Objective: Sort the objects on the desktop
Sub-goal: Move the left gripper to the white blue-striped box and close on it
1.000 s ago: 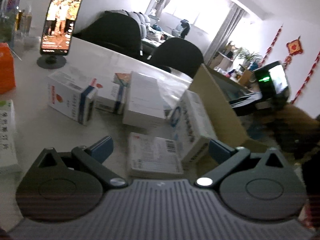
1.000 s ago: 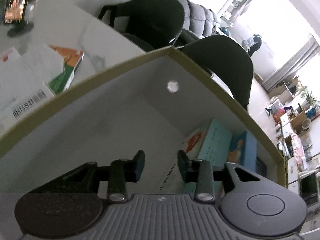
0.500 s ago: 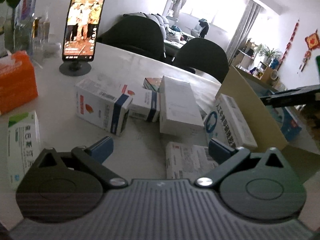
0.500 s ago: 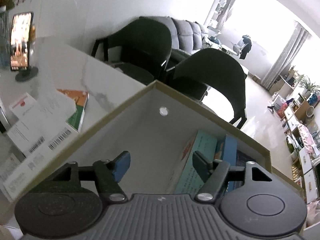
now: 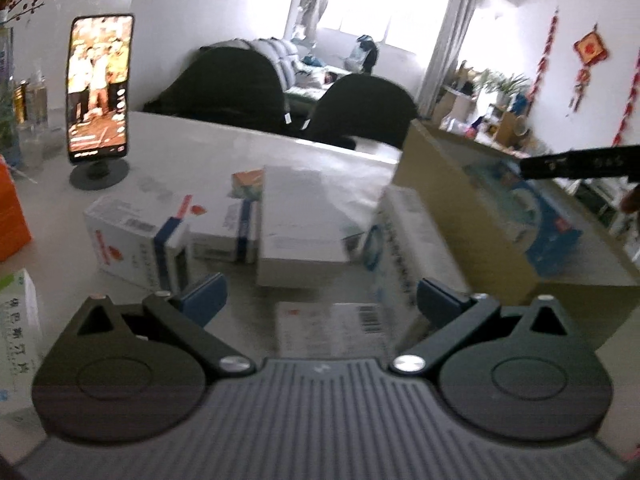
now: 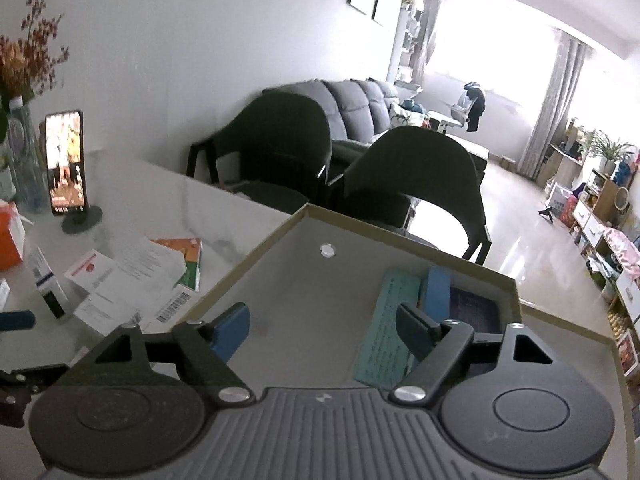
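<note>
My left gripper (image 5: 320, 294) is open and empty, low over the table. Just ahead of it lie several medicine boxes: a flat barcoded box (image 5: 332, 326) between the fingers, a white box with a blue band (image 5: 136, 240), a large white box (image 5: 298, 224) and a blue-and-white box (image 5: 408, 248) leaning on the cardboard box (image 5: 452, 200). My right gripper (image 6: 322, 328) is open and empty above the open cardboard box (image 6: 280, 280). Inside lie a teal box (image 6: 386, 328) and a blue box (image 6: 438, 292).
A phone on a stand (image 5: 100, 92) plays video at the table's far left. An orange tissue box (image 5: 12, 216) and a green-and-white box (image 5: 18, 320) sit at the left edge. Two dark chairs (image 6: 412, 176) stand behind the table.
My right gripper opened wide and rose up out of the cardboard box. My left gripper swung its view left and back slightly over the medicine boxes.
</note>
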The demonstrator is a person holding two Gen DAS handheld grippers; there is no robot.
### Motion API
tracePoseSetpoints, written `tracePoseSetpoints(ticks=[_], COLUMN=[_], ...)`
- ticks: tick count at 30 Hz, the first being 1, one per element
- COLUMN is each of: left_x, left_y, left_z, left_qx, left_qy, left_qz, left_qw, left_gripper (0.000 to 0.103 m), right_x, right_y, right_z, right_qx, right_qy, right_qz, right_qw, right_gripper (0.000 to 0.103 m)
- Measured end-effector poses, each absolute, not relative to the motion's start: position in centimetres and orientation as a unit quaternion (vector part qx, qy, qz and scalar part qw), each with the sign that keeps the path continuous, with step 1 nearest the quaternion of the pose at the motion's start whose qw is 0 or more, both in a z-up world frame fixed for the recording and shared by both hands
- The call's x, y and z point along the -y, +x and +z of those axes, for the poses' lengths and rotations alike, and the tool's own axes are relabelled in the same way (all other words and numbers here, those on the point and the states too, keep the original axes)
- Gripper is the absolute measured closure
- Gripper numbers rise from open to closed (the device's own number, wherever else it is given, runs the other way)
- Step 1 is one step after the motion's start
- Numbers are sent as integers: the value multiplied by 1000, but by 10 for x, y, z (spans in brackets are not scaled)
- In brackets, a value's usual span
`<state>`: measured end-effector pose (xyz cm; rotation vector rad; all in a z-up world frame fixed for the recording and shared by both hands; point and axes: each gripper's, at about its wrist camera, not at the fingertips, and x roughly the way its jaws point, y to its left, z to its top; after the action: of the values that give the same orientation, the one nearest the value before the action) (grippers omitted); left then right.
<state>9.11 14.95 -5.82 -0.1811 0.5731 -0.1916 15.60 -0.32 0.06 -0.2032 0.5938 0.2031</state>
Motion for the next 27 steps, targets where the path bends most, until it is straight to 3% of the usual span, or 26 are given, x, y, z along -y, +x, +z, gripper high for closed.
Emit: tracePoseSetpoints(ticks=[6,15,22,27], left_x=[-126,-105,-101,-97], left_y=[85,92,102,109], left_z=[-56,-63,-68,-72], left_qx=[-265,-254,-268,-278], left_qy=[-31,21,3,-10], left_qz=[-120,-157,-176,-185], left_qw=[956,954,947,942], left_gripper=[1,9,19,37], right_x=[13,18,18,17], right_y=[132,106,101,98], right_z=[5,-1,-7,-11], right_qx=[-265,-255,-261,-263], right_qy=[-59,-20,-15,-5], right_qz=[108,128,134,136], right_qw=[956,958,956,955], right_gripper=[19,19,19,19])
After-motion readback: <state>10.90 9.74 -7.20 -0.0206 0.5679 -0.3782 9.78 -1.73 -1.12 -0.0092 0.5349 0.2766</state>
